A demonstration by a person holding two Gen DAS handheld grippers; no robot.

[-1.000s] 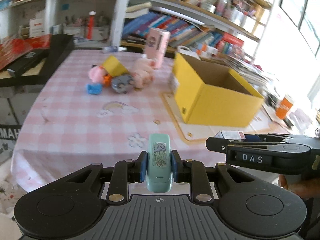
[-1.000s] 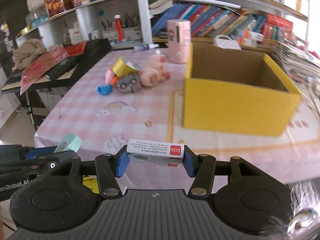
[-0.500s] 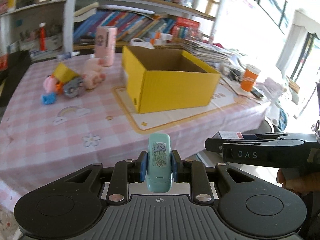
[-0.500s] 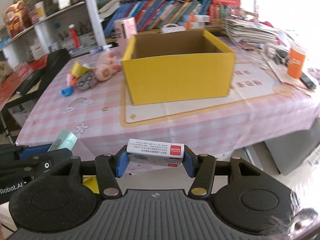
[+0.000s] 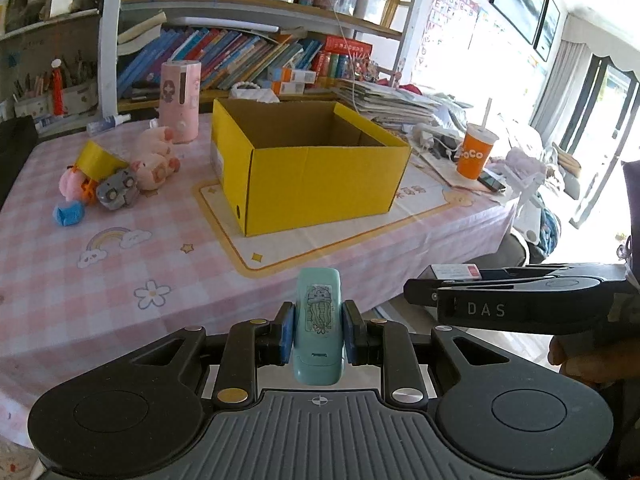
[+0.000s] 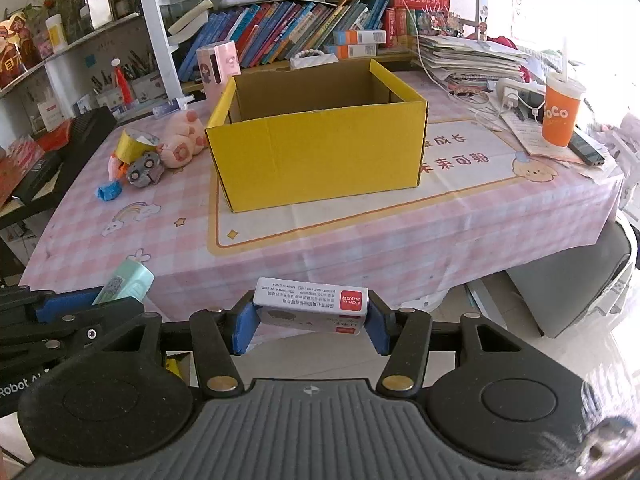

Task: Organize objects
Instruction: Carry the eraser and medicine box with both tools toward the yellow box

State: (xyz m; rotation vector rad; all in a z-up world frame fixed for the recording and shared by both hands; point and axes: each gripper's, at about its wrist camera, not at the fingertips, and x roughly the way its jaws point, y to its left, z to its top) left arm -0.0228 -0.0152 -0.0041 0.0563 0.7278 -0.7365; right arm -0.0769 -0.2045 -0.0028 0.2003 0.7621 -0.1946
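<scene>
Both views have swung right since a second ago: the yellow cardboard box (image 5: 316, 168), then off to one side, now sits near the middle ahead of me. My left gripper (image 5: 318, 332) clamps a small mint-green stapler-like case (image 5: 319, 320) with a jellyfish sticker on its face, held upright off the table's near edge. My right gripper (image 6: 308, 320) squeezes a small white box (image 6: 311, 305) by its ends, lying crosswise, with fine print and a red label at one end; it too hangs off the near edge. The yellow box stands open on a cream mat toward the table's far side, and what I see of its brown inside looks empty. Plush pigs (image 5: 154, 158), a gold tape roll (image 6: 136, 145) and small toys cluster by the left edge.
</scene>
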